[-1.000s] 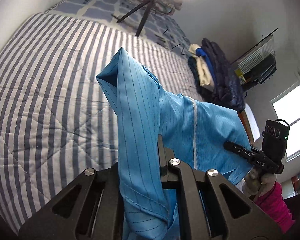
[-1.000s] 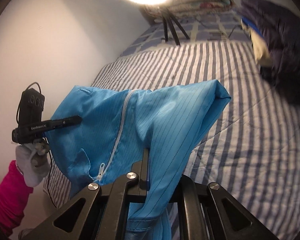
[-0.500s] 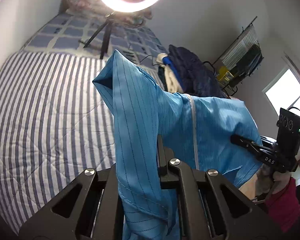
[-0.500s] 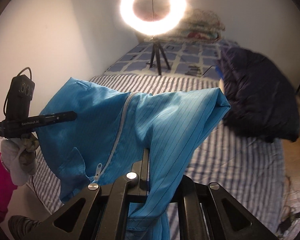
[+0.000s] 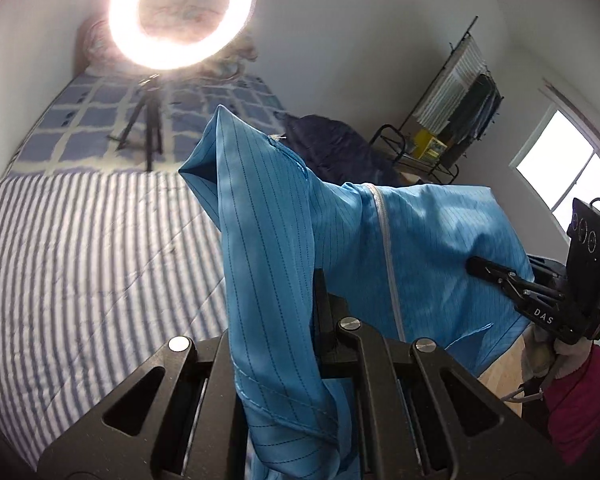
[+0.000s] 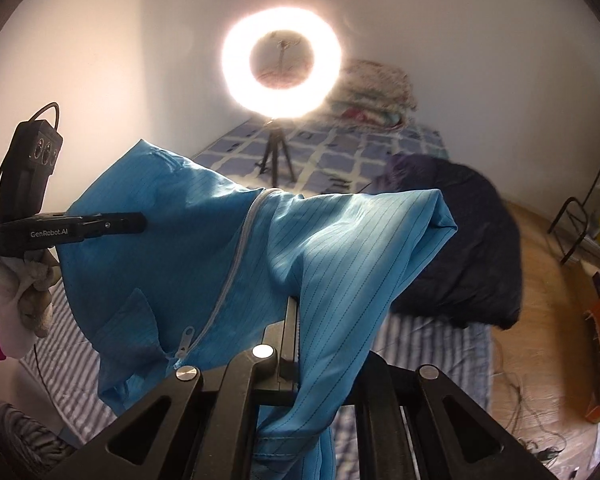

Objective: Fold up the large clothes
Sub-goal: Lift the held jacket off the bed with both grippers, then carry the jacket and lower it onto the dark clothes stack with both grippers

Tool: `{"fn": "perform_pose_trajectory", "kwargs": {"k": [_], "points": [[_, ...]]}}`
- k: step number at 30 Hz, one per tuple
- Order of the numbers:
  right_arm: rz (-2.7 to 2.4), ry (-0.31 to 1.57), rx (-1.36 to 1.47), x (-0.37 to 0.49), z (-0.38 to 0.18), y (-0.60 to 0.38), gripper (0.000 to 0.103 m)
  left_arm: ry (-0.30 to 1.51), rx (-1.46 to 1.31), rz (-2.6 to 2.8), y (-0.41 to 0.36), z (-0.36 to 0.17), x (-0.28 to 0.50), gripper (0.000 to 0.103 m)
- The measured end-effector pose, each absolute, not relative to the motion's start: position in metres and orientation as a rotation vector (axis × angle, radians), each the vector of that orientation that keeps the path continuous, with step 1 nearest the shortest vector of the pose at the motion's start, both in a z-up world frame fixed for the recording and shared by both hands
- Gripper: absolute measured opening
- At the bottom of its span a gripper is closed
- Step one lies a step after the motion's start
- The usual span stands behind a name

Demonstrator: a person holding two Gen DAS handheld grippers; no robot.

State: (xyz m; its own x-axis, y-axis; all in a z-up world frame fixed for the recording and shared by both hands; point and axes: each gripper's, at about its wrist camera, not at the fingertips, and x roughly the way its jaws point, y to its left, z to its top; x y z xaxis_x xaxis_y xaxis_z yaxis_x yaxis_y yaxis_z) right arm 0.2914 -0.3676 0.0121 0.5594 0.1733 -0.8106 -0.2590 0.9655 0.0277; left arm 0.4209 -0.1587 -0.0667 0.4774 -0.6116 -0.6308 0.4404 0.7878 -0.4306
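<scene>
While the blue pinstriped zip-front garment (image 5: 412,248) hangs in the air between our two grippers, clear of the bed, we can say the fold itself has hardly begun. It is bunched and draped, its white zipper (image 6: 236,264) running down the middle, one peak of cloth standing up over each set of fingers. Our left gripper (image 5: 320,280) is clamped tight on a fold of the fabric, jaws pressed together with cloth spilling down over the frame, and our right gripper (image 6: 292,312) is pinched on the other side in just the same way. From each camera we see the opposite gripper reaching in against the cloth, held by a hand in a pale glove (image 6: 16,304) with a pink sleeve (image 5: 576,412) behind it. Below lies the striped quilt (image 5: 80,260), open and ready as a surface. By our reckoning, the pick-up is done; spreading the garment flat, squaring the sleeves and making the folds are all left. Further out, a ring light (image 6: 282,62) on its tripod glares at the head of the bed, a dark navy jacket (image 6: 464,240) lies heaped at the bed's edge, and a clothes rack (image 5: 456,120) stands by the window.
</scene>
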Motion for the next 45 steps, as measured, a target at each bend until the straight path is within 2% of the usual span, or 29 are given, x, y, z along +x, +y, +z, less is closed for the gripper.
{"fn": "perform_pose_trajectory", "kwargs": {"k": [15, 23, 30, 41, 44, 45], "points": [[-0.001, 0.888, -0.136, 0.434, 0.021, -0.499, 0.003, 0.812, -0.192, -0.798, -0.325, -0.070, 0.568, 0.004], [-0.084, 0.871, -0.178, 0.518, 0.011, -0.541, 0.003, 0.790, -0.204, -0.814, -0.387, -0.063, 0.647, 0.004], [-0.110, 0.856, -0.198, 0.586, -0.011, -0.569, 0.003, 0.790, -0.233, -0.801, -0.419, -0.073, 0.709, 0.004], [-0.122, 0.941, -0.122, 0.627, -0.088, -0.603, 0.004, 0.830, -0.104, -0.701, -0.434, -0.129, 0.731, 0.005], [-0.140, 0.970, -0.079, 0.632, -0.102, -0.615, 0.006, 0.820, -0.072, -0.679, -0.434, -0.135, 0.727, 0.008], [-0.157, 0.977, -0.083, 0.632, -0.105, -0.618, 0.010, 0.814, -0.060, -0.670, -0.434, -0.136, 0.727, 0.009]]}}
